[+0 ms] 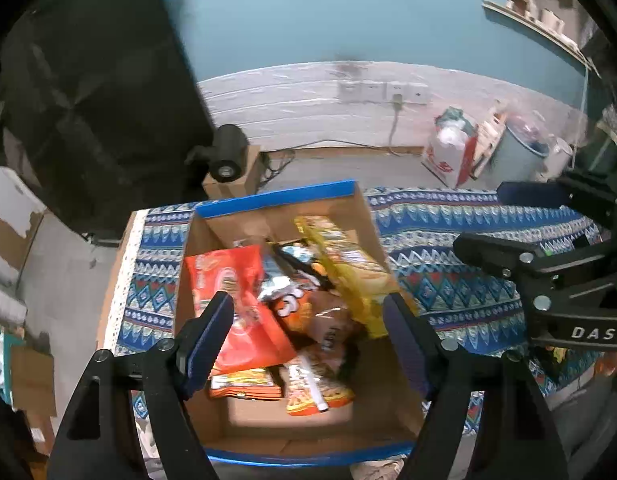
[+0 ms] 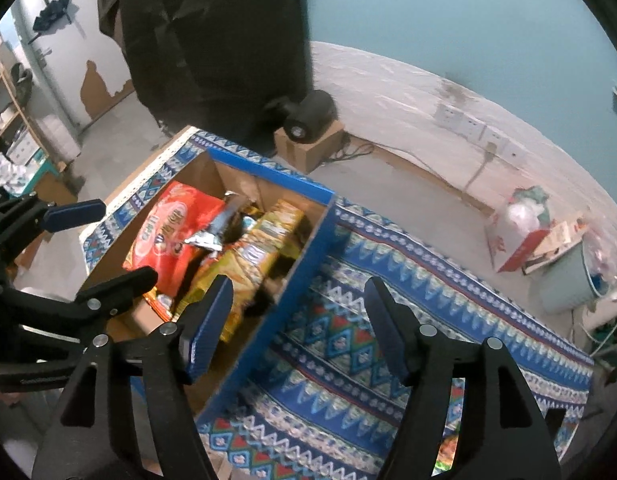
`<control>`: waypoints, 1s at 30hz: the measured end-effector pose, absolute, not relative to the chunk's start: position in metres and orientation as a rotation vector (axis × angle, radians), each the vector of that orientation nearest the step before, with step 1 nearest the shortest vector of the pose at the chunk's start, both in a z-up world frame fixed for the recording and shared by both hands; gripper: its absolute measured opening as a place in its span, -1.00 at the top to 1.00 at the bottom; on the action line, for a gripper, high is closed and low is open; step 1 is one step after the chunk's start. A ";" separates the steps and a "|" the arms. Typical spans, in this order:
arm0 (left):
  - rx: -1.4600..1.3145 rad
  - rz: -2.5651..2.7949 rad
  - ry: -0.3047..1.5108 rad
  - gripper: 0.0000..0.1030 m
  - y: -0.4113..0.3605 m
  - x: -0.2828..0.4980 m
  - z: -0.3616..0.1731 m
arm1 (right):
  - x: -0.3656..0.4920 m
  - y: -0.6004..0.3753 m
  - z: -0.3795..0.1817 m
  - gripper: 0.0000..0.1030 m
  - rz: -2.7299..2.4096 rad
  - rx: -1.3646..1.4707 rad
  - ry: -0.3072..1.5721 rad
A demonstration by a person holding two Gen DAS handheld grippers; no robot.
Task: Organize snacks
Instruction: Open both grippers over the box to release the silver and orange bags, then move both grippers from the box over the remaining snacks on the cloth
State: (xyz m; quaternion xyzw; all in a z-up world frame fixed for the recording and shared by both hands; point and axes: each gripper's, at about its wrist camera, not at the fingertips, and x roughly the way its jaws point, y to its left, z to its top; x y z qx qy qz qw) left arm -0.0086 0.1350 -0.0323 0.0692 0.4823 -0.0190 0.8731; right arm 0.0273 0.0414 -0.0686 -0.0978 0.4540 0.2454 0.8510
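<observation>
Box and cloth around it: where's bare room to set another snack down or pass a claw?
Inside the cardboard box, the near floor by the blue front rim is bare. The middle and far end are crowded: red bag, yellow pack, orange packets. Right of the box, the patterned cloth lies bare under the open right claw.

The left wrist camera looked steeply down between its own fingers into the cardboard box (image 1: 372, 408) of snacks, close above it, the wall at twelve o'clock. The right wrist camera sat just beside — tilted down likewise, the box (image 2: 308, 248) at ten o'clock and the patterned cloth (image 2: 388, 280) on the counter dead ahead. Both views shared the box, the cloth (image 1: 448, 280), the black lamp (image 1: 228, 152) (image 2: 308, 116) and the wall sockets (image 1: 404, 92) (image 2: 476, 128) — each also caught the other gripper at its edge.
</observation>
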 end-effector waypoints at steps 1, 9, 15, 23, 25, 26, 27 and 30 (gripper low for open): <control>0.149 -0.046 1.009 -0.53 0.131 -0.009 -0.033 | 0.026 0.039 -0.067 -0.40 0.512 -0.208 0.954; 0.187 -0.112 1.030 -0.56 0.096 -0.010 -0.038 | 0.005 0.008 -0.062 -0.47 0.469 -0.240 0.931; 0.204 -0.180 1.037 -0.56 0.064 -0.014 -0.040 | -0.005 -0.020 -0.065 -0.48 0.438 -0.229 0.946; 0.286 -0.258 1.068 -0.56 0.017 -0.018 -0.059 | -0.010 -0.072 -0.080 -0.49 0.363 -0.188 0.996; 0.297 -0.269 1.087 -0.56 0.009 -0.017 -0.066 | -0.011 -0.088 -0.087 -0.49 0.338 -0.170 1.018; 0.298 -0.282 1.094 -0.56 0.004 -0.018 -0.069 | -0.011 -0.095 -0.090 -0.49 0.327 -0.162 1.027; 0.302 -0.294 1.104 -0.56 -0.001 -0.018 -0.072 | -0.011 -0.104 -0.094 -0.49 0.312 -0.149 1.041; 0.324 -0.321 1.126 -0.57 -0.015 -0.019 -0.082 | -0.015 -0.126 -0.106 -0.49 0.275 -0.126 1.075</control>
